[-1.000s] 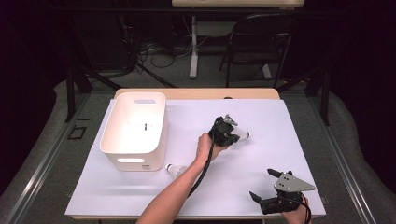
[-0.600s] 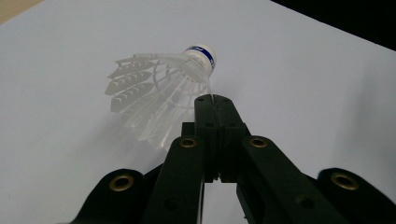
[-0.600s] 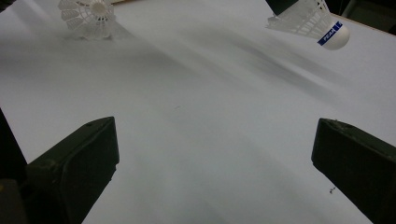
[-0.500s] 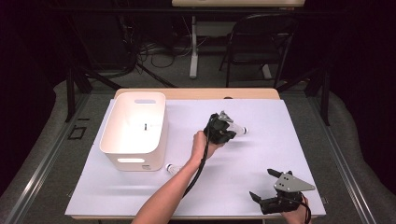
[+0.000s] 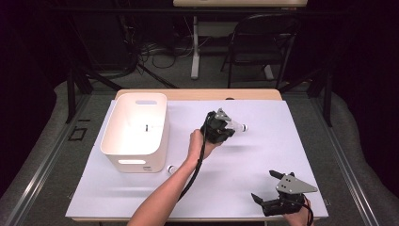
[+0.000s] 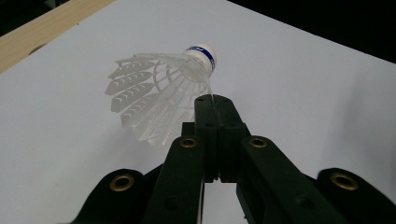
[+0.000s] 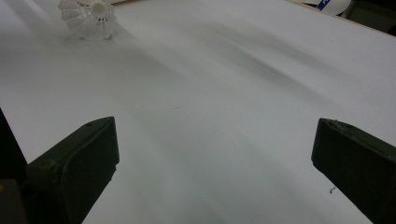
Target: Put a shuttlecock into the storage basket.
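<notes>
Table first: its white sheet gives you open room between the middle and the bin at the left, which looks to be the goal, so carry that way with nothing to cross. Bin walls stand tall; bring your load over the near rim and let go above the floor of it, not at the edge, since a light feathered thing may catch the wall and tip out. Your left gripper has its jaws pressed together on the skirt of a shuttlecock, held just off the sheet near the table's middle, cork end pointing away. That pinch sits on thin plastic ribs, so keep the pressure steady and move without jerks; a twist could spring it loose. Your right gripper rests at the near right corner, jaws spread wide and bare. A second shuttlecock lies by the bin's near corner, and I judge it the next pick.
</notes>
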{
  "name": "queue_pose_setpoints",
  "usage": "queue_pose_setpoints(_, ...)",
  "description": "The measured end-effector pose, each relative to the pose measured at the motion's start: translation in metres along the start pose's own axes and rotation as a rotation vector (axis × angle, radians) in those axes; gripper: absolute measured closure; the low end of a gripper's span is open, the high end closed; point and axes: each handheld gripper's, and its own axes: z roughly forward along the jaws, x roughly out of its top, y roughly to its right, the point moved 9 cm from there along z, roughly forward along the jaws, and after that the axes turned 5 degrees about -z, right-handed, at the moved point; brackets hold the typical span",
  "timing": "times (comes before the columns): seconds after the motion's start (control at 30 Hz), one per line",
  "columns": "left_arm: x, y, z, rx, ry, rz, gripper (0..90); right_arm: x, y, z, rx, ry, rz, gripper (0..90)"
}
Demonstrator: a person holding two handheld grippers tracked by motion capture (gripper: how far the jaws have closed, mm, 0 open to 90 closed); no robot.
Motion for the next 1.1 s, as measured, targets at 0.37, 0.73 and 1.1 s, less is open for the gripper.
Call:
queue_pose_setpoints(0.37, 0.004, -0.005, -0.018, 0.026, 0.019, 0.005, 90.0, 0.000, 0.001, 0.000, -0.003, 0.001, -0.007, 0.1)
queue_pose_setpoints(0.73, 0.007, -0.013, -0.038, 0.054, 0.026, 0.006, 90.0, 0.001, 0.000, 0.000, -0.001, 0.004, -0.008, 0.2)
queue_pose_setpoints(1.1, 0.009, -0.021, -0.055, 0.077, 0.036, 0.008, 90.0, 0.001, 0.000, 0.001, 0.001, 0.001, -0.008, 0.2)
